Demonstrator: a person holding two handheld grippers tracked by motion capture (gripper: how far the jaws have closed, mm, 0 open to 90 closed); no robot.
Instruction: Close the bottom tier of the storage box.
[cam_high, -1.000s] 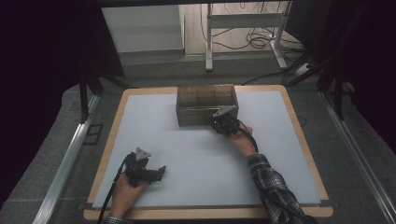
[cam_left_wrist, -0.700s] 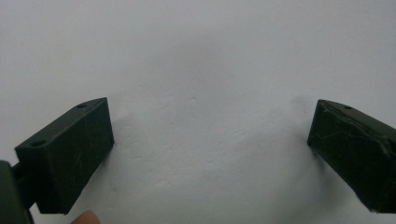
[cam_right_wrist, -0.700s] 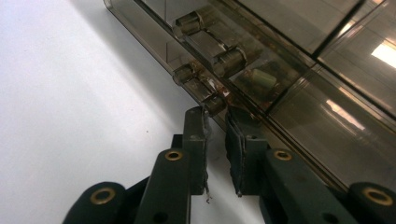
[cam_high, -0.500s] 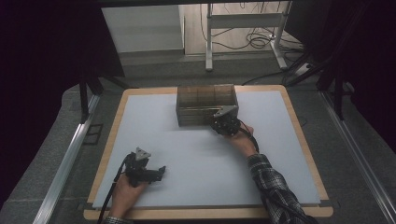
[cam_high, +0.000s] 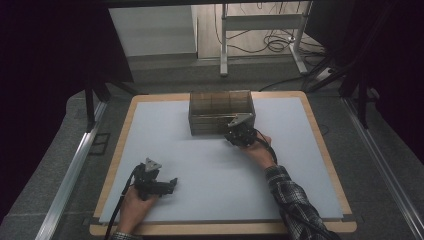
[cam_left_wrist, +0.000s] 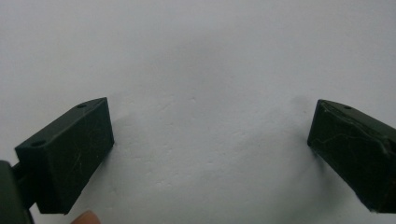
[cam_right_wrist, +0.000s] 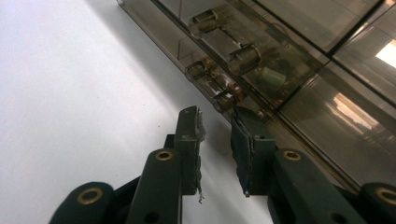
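Note:
A smoky see-through box (cam_high: 220, 107) with drawers stands at the back middle of the white table mat (cam_high: 200, 160). My right gripper (cam_high: 239, 135) is low at the box's front right corner. In the right gripper view its jaws (cam_right_wrist: 214, 115) stand a little apart and have just been opening. Their tips lie just short of a clear handle (cam_right_wrist: 212, 88) on the box (cam_right_wrist: 303, 93), and the pads press on nothing. My left gripper (cam_high: 172, 184) rests near the front left of the mat, pointing right. Its jaws (cam_left_wrist: 210, 135) are wide open over bare mat.
A wooden frame (cam_high: 220, 229) borders the mat. Metal rails (cam_high: 70, 175) run along both sides of the table. Behind the table stand desk legs (cam_high: 224, 45) with loose cables (cam_high: 280, 42) on the floor.

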